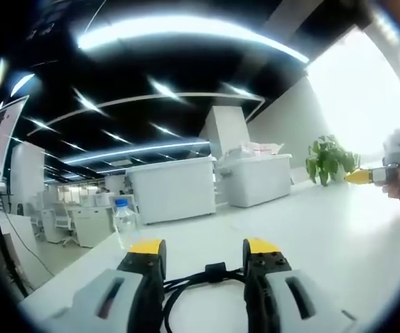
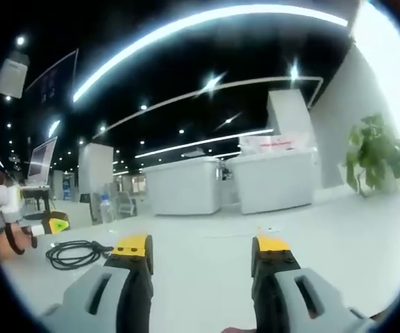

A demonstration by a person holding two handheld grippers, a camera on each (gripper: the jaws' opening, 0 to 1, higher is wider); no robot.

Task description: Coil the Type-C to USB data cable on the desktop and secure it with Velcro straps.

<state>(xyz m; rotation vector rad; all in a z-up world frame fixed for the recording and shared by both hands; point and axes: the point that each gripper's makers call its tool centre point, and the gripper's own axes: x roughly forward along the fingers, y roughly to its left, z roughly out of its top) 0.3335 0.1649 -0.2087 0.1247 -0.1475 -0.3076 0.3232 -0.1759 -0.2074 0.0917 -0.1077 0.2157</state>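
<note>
Two tools, both with jaws apart, gripping nothing. My left tool (image 1: 203, 253) straddles the black cable (image 1: 193, 281) at bottom centre. From my right tool (image 2: 201, 251), the coiled cable (image 2: 75, 252) lies lower left on the white desk (image 2: 207, 277).

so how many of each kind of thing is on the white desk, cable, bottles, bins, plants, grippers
black cable: 1
water bottle: 1
white storage bins: 2
potted plant: 1
grippers, left gripper and right gripper: 2
total: 7

grey grippers, yellow-tipped black fingers (image 1: 147, 251), possibly screws
</note>
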